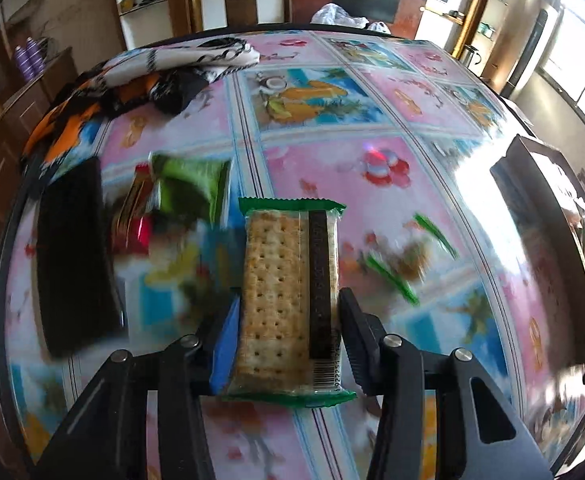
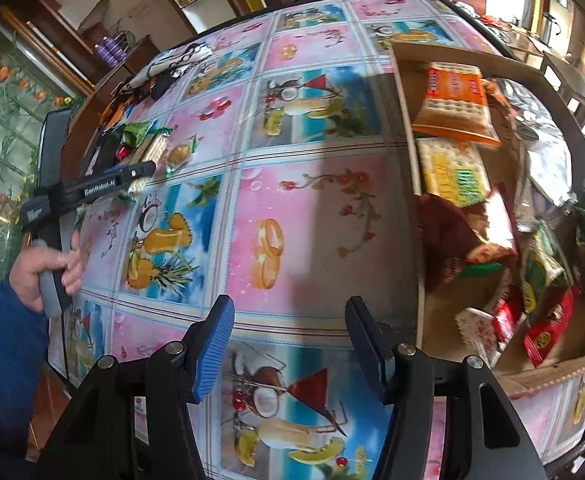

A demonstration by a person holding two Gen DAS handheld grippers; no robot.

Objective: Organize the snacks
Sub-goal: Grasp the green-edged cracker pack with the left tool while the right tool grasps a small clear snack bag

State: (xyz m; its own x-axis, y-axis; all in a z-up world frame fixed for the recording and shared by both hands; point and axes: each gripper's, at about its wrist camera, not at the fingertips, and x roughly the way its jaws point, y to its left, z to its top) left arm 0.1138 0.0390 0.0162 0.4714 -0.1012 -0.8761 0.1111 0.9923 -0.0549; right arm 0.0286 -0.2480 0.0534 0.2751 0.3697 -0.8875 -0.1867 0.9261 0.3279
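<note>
My left gripper is shut on a green-edged pack of crackers and holds it above the patterned tablecloth. A green snack pack and a red one lie to its left. The right wrist view shows the left gripper at the far left with the crackers. My right gripper is open and empty over the cloth. A cardboard box to its right holds an orange cracker pack, a yellow one and several other snacks.
A black flat object lies at the table's left edge, and crumpled dark and orange cloth at the far left. The box's dark side stands on the right. Shelves and windows ring the table.
</note>
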